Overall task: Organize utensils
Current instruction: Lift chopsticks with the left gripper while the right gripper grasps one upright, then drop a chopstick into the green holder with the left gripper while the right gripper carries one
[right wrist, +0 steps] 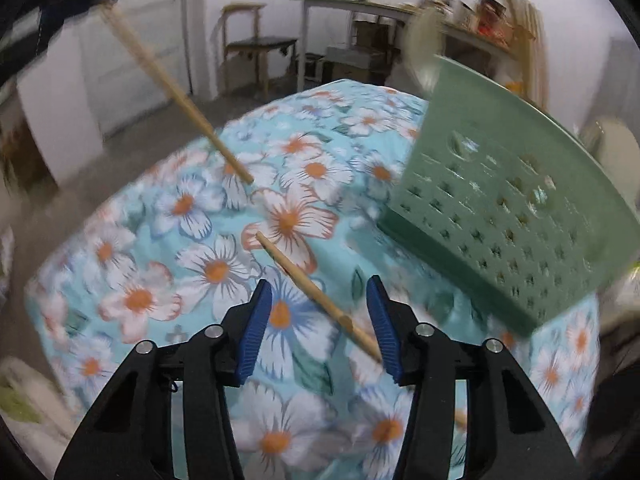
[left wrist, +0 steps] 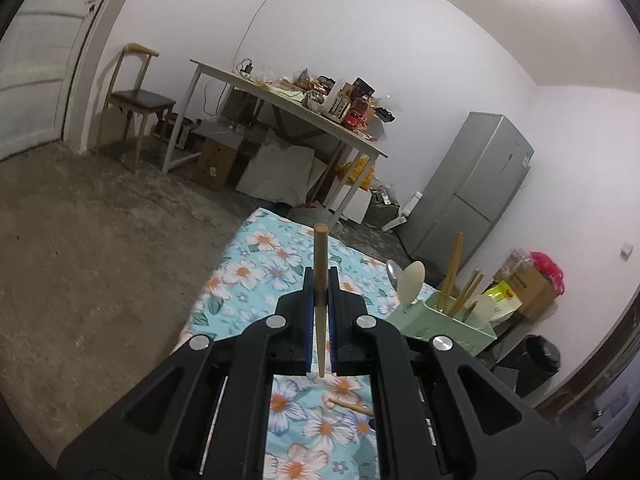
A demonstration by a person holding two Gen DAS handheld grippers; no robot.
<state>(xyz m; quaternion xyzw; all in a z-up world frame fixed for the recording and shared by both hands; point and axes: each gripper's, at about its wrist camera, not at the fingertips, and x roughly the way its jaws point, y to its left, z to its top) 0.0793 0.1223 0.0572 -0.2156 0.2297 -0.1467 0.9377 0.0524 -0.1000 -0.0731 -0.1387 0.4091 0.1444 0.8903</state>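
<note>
My left gripper [left wrist: 320,280] is shut on a wooden chopstick [left wrist: 320,252], which stands upright between the blue pads above the floral cloth [left wrist: 256,264]. In the right wrist view that same chopstick [right wrist: 176,92] hangs in the air at the upper left. My right gripper [right wrist: 320,312] is open, low over the cloth. A second chopstick [right wrist: 304,280] lies slantwise on the cloth between its fingers, its thick end close to the right pad [right wrist: 384,328]. A green perforated utensil holder [right wrist: 508,216] stands to the right, with chopsticks and pale spoons in it [left wrist: 412,280].
The cloth-covered surface [right wrist: 180,220] drops off to a bare concrete floor [left wrist: 100,240] on the left. Across the room are a chair [left wrist: 136,100], a cluttered table [left wrist: 304,112] and a grey fridge [left wrist: 472,184]. A black bin [left wrist: 540,354] stands beyond the holder.
</note>
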